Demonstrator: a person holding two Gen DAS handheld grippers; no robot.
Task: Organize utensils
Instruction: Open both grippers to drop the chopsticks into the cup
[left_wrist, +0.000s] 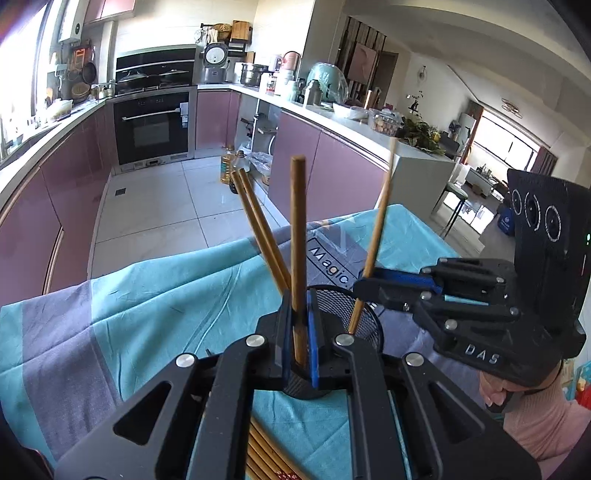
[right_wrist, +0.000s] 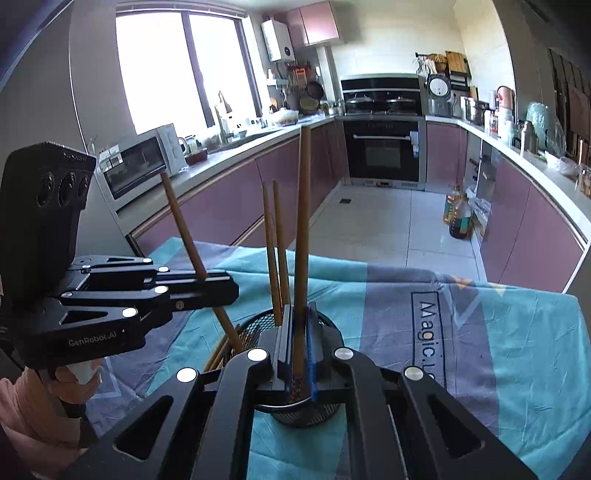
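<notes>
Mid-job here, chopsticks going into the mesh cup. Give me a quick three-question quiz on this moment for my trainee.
1. True or false: each tool is shut on one chopstick.
2. How many chopsticks stand in the mesh cup with no tool on them? A) none B) two C) five
3. Fill in: the cup stands on a ____ cloth.

Key
1. True. The left tool clamps a chopstick, the right tool clamps another, both over the cup.
2. B. Two free chopsticks lean together in it.
3. Teal and grey; the cloth bears the word "Magic".
</notes>
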